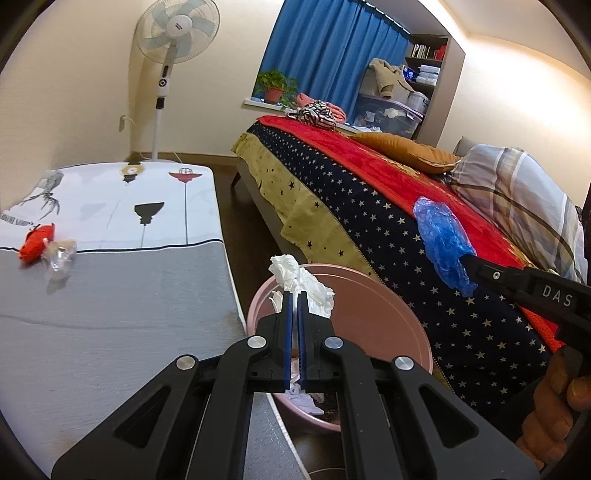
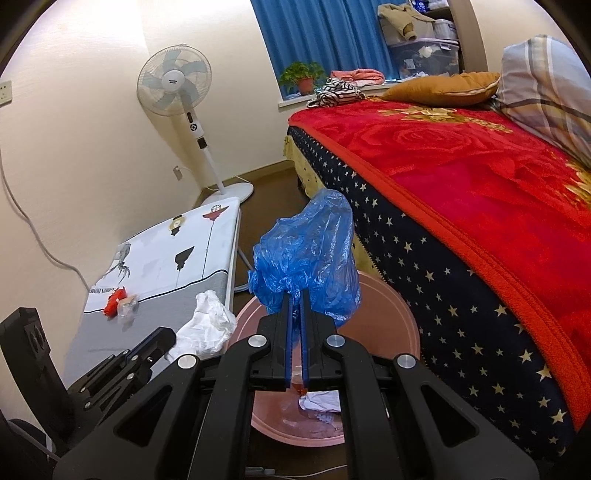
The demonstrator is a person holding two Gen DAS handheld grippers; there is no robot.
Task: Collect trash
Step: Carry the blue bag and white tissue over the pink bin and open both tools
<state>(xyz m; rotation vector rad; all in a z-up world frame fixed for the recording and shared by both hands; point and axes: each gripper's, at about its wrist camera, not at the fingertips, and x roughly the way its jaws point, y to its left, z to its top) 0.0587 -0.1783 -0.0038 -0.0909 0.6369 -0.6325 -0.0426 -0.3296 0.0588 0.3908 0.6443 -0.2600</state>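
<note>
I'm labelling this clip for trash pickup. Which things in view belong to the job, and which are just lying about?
Job:
left tool shut on white tissue
right tool shut on blue plastic bag
pink bin
red wrapper and clear wrapper on the board

Lying about:
fan
potted plant
striped clothes
orange pillow

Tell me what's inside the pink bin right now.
The pink bin holds crumpled white paper and an orange scrap at the bottom. The right gripper and its blue plastic bag cover the rest.
</note>
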